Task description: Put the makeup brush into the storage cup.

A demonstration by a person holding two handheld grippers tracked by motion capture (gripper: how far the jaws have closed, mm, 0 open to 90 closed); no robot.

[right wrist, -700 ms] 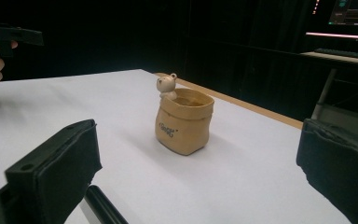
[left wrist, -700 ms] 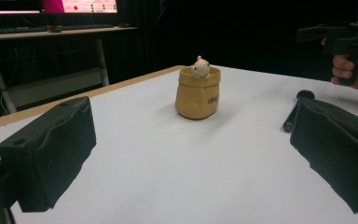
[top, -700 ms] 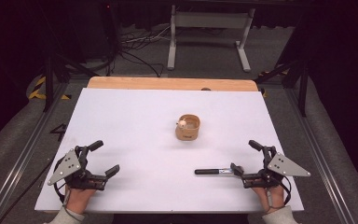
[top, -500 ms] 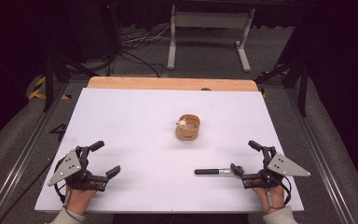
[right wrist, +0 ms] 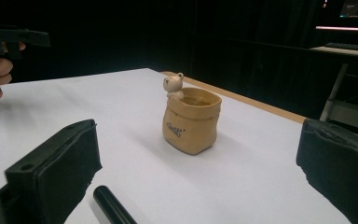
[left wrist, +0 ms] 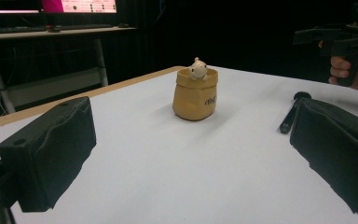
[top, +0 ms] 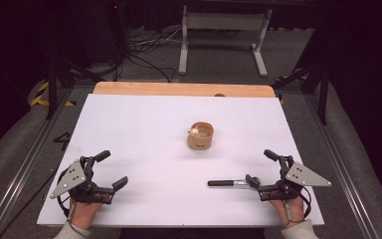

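Left tongs (top: 110,169) rest near the worktop's (top: 144,119) front edge, jaws spread wide with nothing between them, well apart from the tan sack-shaped pot (top: 200,136) standing upright mid-worktop, a small bear figure (top: 194,132) perched on its rim. Right tongs (top: 262,166) sit front-right of the pot, equally wide and empty; a black-handled tool (top: 228,182) lies flat just beside their lower jaw.

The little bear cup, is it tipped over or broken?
No. The cup stands upright on the white table, whole, nothing spilled. A black pen lies flat near the open right gripper. Nothing looks odd.
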